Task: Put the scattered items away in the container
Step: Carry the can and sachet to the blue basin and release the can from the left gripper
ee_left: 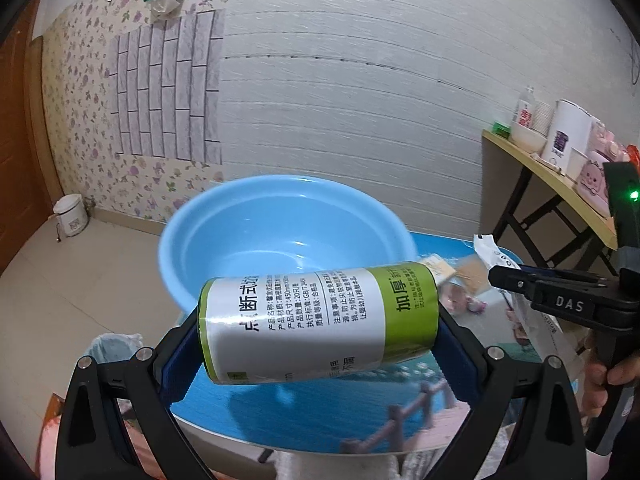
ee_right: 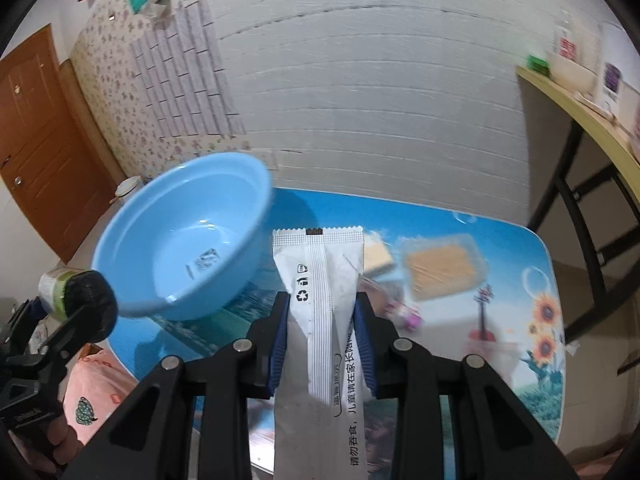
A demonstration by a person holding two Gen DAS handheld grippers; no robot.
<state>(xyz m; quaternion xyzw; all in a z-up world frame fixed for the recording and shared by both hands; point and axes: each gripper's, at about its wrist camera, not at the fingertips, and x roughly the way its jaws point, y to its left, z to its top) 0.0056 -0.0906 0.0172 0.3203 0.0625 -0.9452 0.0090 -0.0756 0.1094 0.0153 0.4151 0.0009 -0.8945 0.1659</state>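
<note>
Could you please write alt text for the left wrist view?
The left gripper holds a green-and-white labelled roll sideways above a blue table, in front of an empty blue basin. At right, the right gripper holds a white packet.

Glossy blue picture-printed table [ee_right: 520,280] with light-blue plastic basin [ee_right: 184,236], clear-wrapped tan cracker packets [ee_right: 442,270], small pink-purple item [ee_right: 408,316].

Basin [ee_right: 180,236] mouth open, nothing inside, free from above. Left tongs [ee_left: 320,320] w/ roll [ee_left: 316,320] sit just in front of basin rim, blocking near-side approach. Right of basin: right tongs [ee_right: 322,320] w/ white sachet [ee_right: 320,280], then two cracker packs [ee_right: 440,268] & small pink item [ee_right: 408,316] on table [ee_right: 520,248]. Table right of those is bare.
</note>
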